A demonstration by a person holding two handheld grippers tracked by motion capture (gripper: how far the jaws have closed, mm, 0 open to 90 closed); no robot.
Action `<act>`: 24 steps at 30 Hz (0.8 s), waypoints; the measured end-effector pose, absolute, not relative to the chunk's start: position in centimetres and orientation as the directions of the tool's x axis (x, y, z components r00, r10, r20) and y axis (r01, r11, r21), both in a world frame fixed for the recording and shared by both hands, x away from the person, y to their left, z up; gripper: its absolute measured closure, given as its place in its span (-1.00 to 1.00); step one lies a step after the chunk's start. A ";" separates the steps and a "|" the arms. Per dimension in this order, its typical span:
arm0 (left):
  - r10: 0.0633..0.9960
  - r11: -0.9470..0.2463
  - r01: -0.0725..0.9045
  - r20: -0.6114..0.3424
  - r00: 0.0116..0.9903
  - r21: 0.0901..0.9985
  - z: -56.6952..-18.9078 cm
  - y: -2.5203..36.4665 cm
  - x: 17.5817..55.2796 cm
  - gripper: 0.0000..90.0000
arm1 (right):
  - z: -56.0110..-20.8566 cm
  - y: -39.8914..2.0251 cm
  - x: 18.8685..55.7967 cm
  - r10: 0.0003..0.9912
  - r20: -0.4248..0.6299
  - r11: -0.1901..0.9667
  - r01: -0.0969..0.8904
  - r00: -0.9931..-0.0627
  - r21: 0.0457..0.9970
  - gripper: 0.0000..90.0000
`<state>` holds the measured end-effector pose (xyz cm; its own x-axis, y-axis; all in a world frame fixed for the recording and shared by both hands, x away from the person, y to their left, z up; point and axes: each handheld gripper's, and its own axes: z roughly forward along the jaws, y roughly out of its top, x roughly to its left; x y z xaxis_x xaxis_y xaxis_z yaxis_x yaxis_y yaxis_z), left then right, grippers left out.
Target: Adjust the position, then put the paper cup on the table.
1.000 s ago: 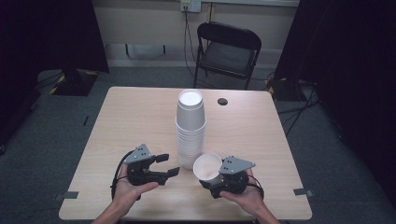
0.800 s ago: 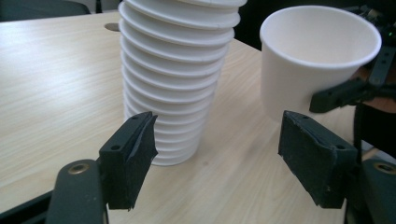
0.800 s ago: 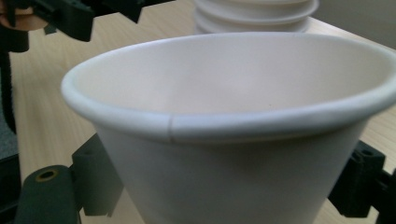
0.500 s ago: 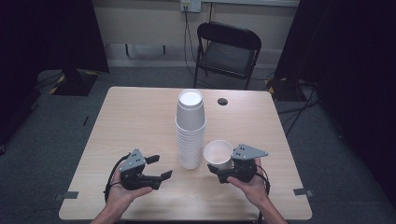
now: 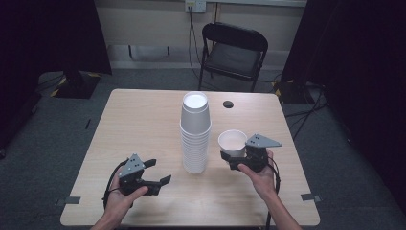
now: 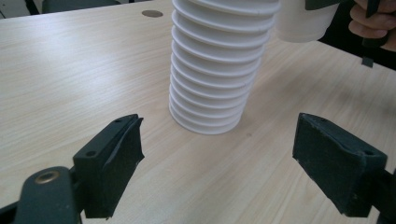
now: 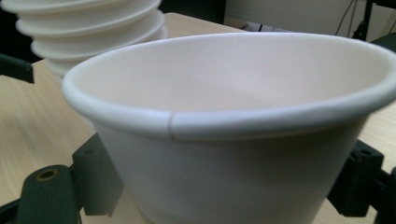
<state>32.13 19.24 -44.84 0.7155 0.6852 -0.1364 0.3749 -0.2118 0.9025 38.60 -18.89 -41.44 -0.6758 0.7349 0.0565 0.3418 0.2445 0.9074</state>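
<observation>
Where the high view looks down on the pale wood-grain table (image 5: 143, 120), a tall stack of white cups (image 5: 195, 132) stands mouth-down near its middle, tapered and ribbed by its many rolled rims. Just right of it the right gripper (image 5: 231, 158) holds a single white cup (image 5: 232, 142) upright, mouth open to the ceiling. At the near left, the left gripper (image 5: 158, 172) hovers with its jaws spread wide on nothing, apart from the stack.

Along the left gripper view, two blocky matte-black pads (image 6: 122, 154) stand far apart, the stack (image 6: 217, 65) rising beyond the gap, the held cup (image 6: 301, 21) at far right.

Through the right gripper view, the smooth, round-rimmed cup (image 7: 233, 116) sits clamped between both jaws, its seam facing the camera, the stack (image 7: 88, 32) behind at left.
</observation>
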 end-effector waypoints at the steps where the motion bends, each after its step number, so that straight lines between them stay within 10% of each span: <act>1: 0.687 -0.210 0.377 -0.138 0.713 0.902 -44.8 19.3 32.2 -0.65 | -41.4 -19.0 38.8 0.741 0.062 0.236 0.345 -0.669 0.908 -0.66; 24: 0.720 -0.212 0.402 -0.136 0.681 0.891 -45.5 19.4 33.4 -0.65 | -44.5 -18.8 44.5 0.835 0.077 0.184 0.408 -0.545 0.894 -0.66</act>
